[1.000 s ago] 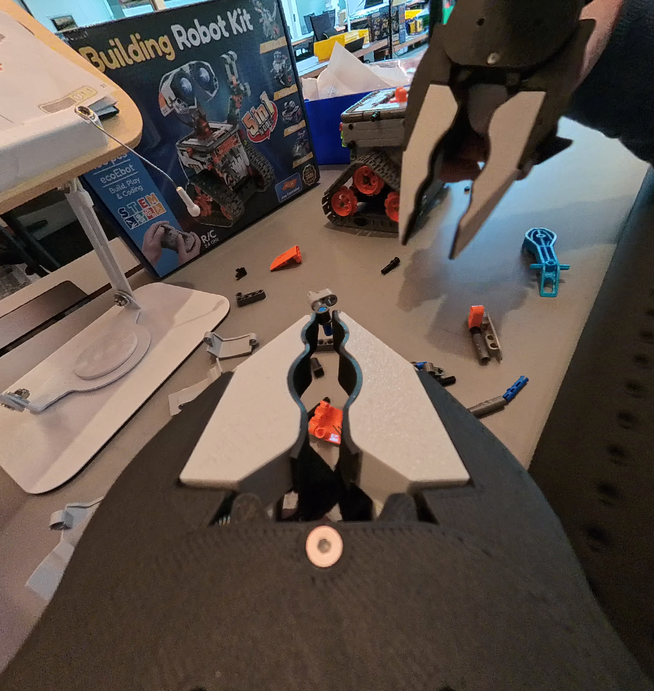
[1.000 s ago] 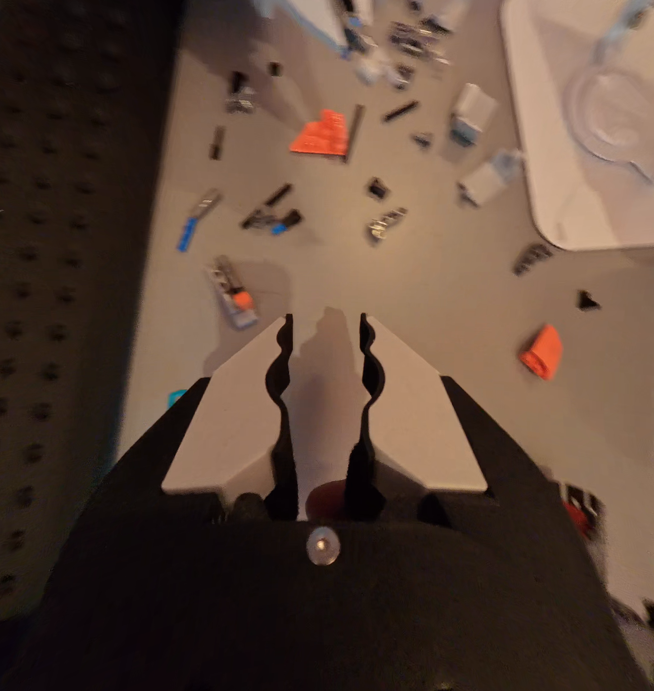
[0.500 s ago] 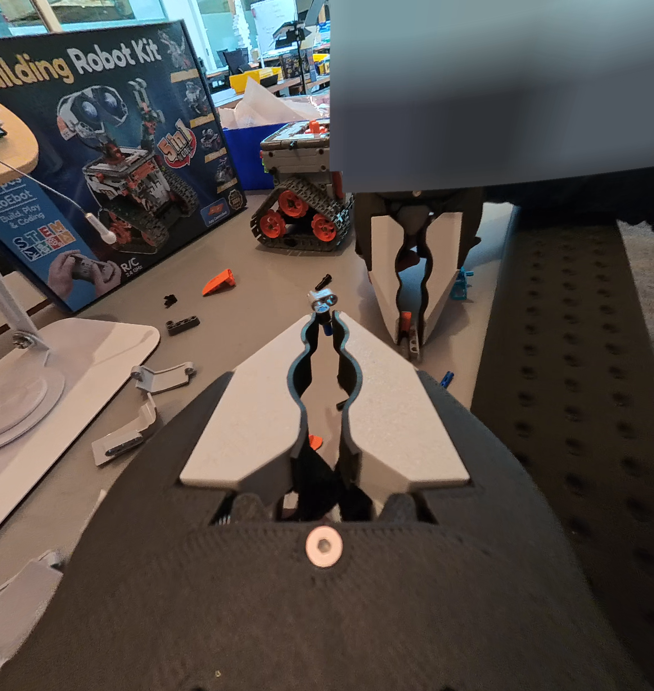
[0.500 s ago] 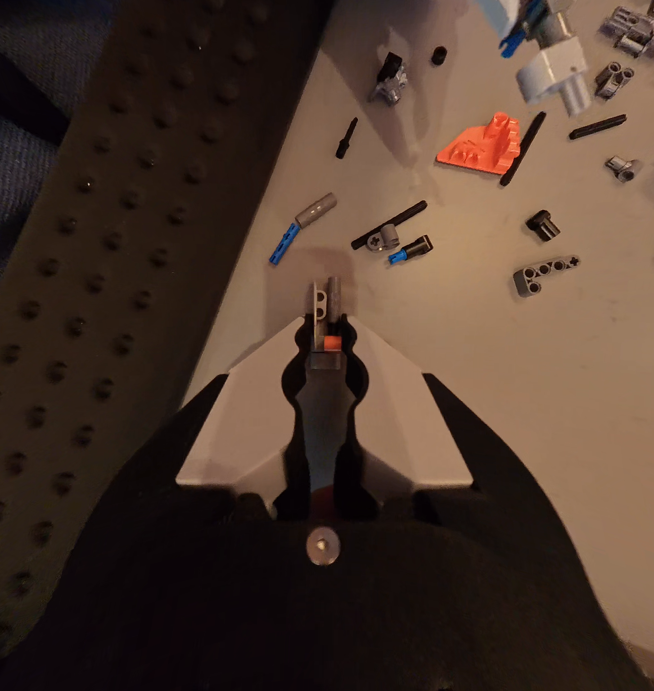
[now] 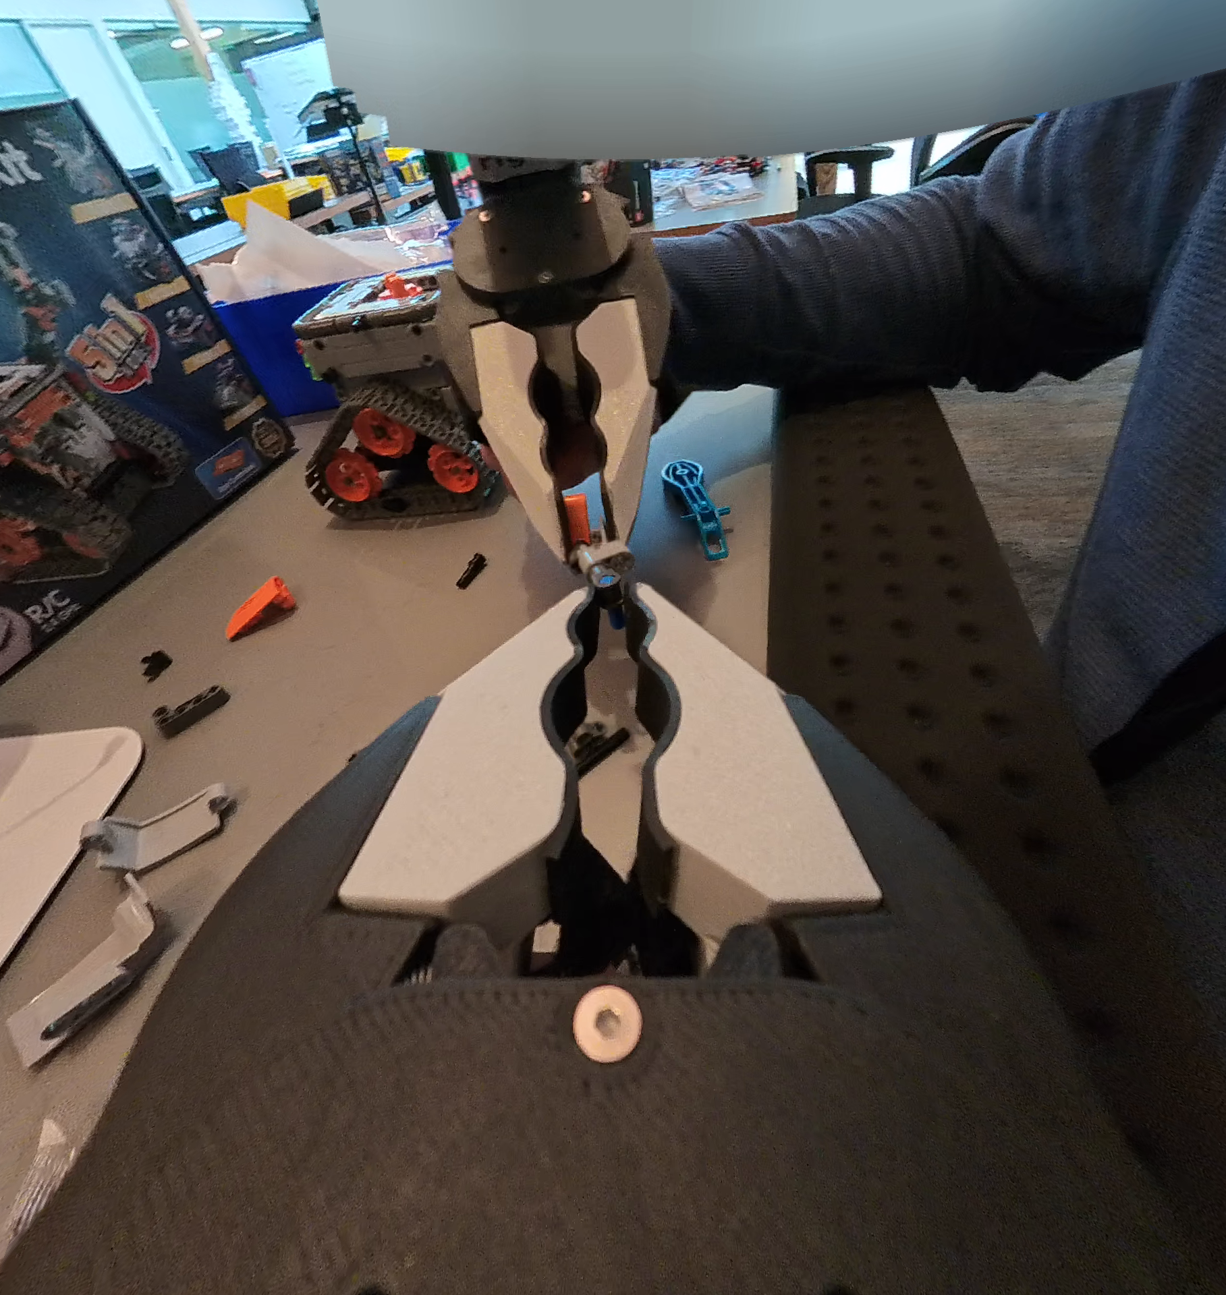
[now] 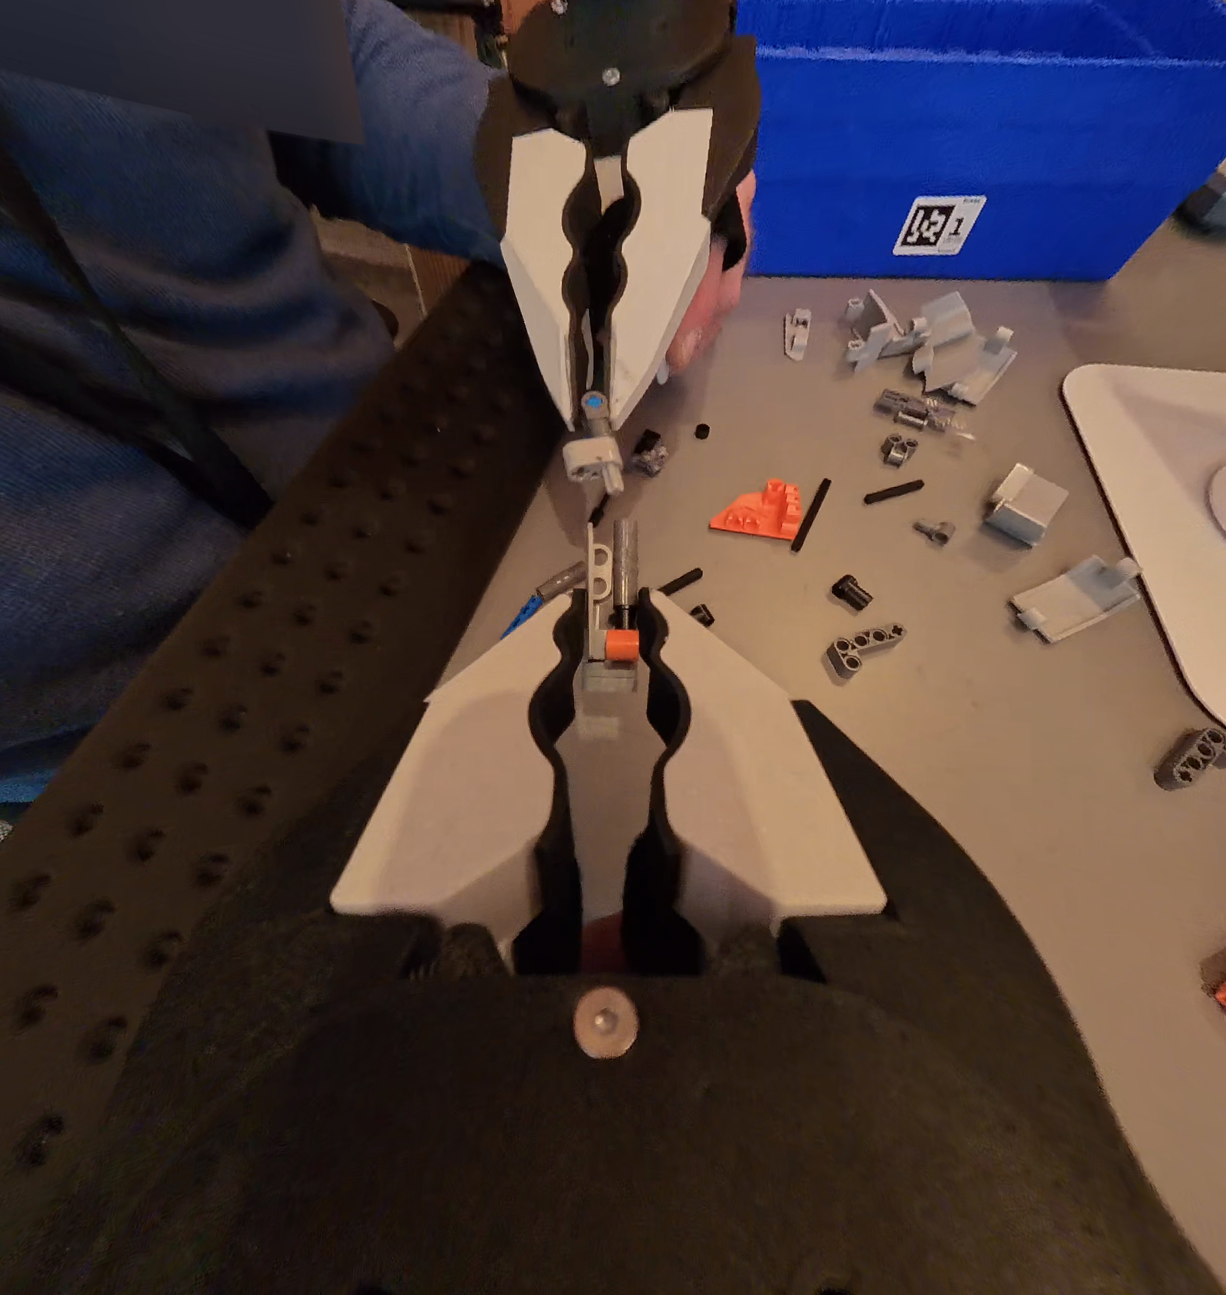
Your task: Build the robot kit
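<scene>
Left gripper [image 5: 608,606] pinches a blue-pinned grey connector [image 5: 606,564] at frame centre; right gripper [image 6: 613,606] clamps a grey-and-orange assembly [image 6: 613,603].

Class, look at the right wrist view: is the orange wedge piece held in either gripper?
No. The orange wedge piece lies on the grey table, apart from both the right gripper and the left gripper.

A second ago my right gripper [image 6: 613,603] hung open over the scattered parts; now its jaws grip a grey and orange piece [image 6: 610,617], lifted off the worktop [image 6: 946,806]. It has swung up tip to tip with my left gripper [image 5: 610,603] and its small grey connector [image 5: 606,560].
</scene>
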`<state>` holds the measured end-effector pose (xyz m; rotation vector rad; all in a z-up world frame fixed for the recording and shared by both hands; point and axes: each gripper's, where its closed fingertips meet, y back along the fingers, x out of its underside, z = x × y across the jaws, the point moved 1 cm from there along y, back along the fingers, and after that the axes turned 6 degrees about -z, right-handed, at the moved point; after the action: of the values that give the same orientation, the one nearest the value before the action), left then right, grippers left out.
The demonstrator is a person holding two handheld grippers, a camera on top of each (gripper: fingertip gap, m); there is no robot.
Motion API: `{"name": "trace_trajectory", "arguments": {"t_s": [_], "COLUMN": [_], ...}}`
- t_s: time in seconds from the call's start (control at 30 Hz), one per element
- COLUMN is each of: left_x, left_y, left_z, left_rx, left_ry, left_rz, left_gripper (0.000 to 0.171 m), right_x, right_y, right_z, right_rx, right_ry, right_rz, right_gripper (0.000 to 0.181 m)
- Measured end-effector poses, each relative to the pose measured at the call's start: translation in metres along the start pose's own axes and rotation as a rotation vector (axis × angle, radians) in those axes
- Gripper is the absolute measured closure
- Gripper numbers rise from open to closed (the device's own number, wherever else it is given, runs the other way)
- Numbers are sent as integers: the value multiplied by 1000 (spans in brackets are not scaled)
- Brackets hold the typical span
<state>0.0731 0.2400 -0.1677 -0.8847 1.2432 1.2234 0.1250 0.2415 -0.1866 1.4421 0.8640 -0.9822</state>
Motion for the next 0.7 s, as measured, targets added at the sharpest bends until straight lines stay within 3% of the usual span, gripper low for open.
{"name": "trace_trajectory", "arguments": {"t_s": [0.33,0.7], "left_x": [2,5], "left_y": [-5,-6], "left_z": [-9,-14], "left_rx": [60,84], "left_ry": [5,10], "left_rz": [14,21], "left_gripper": [166,166], "right_x": [-5,3], "right_y": [5,3], "right_z": [8,17], "right_rx": [-57,-95], "right_ry": [6,31], "right_rz": [-24,52], "right_gripper": [169,169]}}
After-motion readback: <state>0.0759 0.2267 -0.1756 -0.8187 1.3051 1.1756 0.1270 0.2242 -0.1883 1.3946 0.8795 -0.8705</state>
